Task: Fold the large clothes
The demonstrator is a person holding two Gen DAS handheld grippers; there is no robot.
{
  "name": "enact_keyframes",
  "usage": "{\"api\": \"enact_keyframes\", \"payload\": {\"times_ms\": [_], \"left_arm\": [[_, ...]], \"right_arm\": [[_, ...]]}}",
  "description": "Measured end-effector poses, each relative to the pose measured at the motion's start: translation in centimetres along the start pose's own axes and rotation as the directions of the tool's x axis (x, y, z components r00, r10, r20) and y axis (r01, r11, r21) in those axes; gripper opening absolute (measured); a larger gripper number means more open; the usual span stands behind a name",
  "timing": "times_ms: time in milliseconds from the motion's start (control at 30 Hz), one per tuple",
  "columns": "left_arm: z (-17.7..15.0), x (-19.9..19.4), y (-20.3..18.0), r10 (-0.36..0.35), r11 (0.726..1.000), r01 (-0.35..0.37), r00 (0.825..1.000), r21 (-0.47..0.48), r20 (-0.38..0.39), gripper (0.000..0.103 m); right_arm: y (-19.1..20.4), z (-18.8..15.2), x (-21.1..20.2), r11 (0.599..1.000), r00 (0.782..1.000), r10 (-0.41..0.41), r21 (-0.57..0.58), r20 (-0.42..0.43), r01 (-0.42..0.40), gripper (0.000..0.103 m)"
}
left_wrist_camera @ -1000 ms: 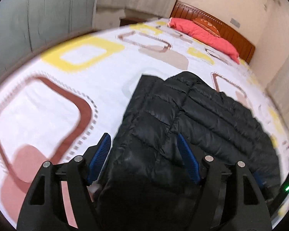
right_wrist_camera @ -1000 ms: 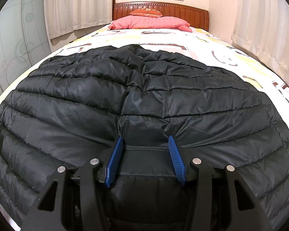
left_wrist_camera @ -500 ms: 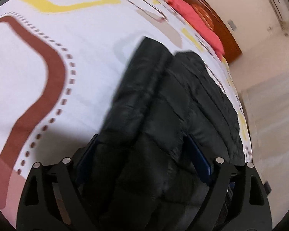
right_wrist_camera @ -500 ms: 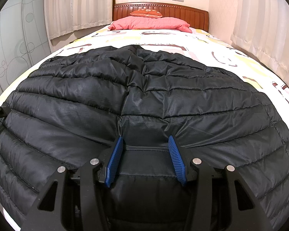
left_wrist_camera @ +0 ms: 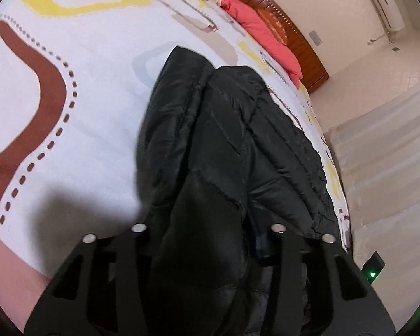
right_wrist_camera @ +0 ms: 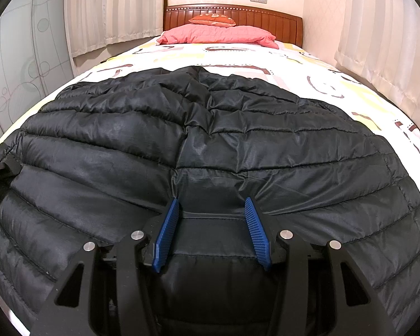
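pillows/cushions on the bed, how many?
2, both at the headboard: a long pink pillow lying flat, and a smaller orange cushion resting on top of it. Others could be hidden behind them.

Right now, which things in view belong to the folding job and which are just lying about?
In the job:
- black quilted puffer jacket
- left gripper, fabric bunched between its fingers
- right gripper, jacket hem between its fingers
- patterned bedsheet

Just lying about:
- pink pillow
- orange cushion
- wooden headboard
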State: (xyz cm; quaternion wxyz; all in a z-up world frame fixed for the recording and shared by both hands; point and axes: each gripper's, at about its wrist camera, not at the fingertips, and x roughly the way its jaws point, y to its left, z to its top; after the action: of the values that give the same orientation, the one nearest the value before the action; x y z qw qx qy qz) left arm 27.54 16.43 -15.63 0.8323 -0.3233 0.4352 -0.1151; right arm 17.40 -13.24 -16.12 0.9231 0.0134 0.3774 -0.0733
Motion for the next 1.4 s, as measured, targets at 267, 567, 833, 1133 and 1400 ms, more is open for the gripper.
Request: {"api": "enact_keyframes", "payload": {"times_ms": [267,567,833,1133,1400], "left_arm": [[-0.4,-1.0,-1.4,0.020,0.999,-0.022,0.999,0.046,0.040,0.032],[-0.6,-1.7,-0.2,0.012,1.000,-0.013,0.999,0.027,0.032,0.032],[-0.3,-1.3,-0.2,0.017,1.000,-0.017,1.000,0.026,0.017,0.036],[-0.6,-1.6,-1.1,0.036,0.999,-0.037,0.999,0.025,0.033,0.031],[-1.1,-2.3,-2.4,0.048,0.999,-0.047,0.996,-0.010,0.076,0.029]], "right_arm": [[-5.8,1.2,-2.4,0.968,0.990,0.135,0.206,0.039,-0.141,0.070],[-23.1,1.4,-4.3,0.906,0.999,0.043,0.421,0.007,-0.042,0.079],[-30.8,-2.1,0.9,0.730,0.937,0.348,0.616,0.036,-0.295,0.083],[-29.0,-1.3,3.3,0.729,0.901,0.431,0.571,0.046,-0.378,0.050],[-29.4,-1.3,5.5,0.629,0.876,0.461,0.646,0.139,-0.433,0.036]]}}
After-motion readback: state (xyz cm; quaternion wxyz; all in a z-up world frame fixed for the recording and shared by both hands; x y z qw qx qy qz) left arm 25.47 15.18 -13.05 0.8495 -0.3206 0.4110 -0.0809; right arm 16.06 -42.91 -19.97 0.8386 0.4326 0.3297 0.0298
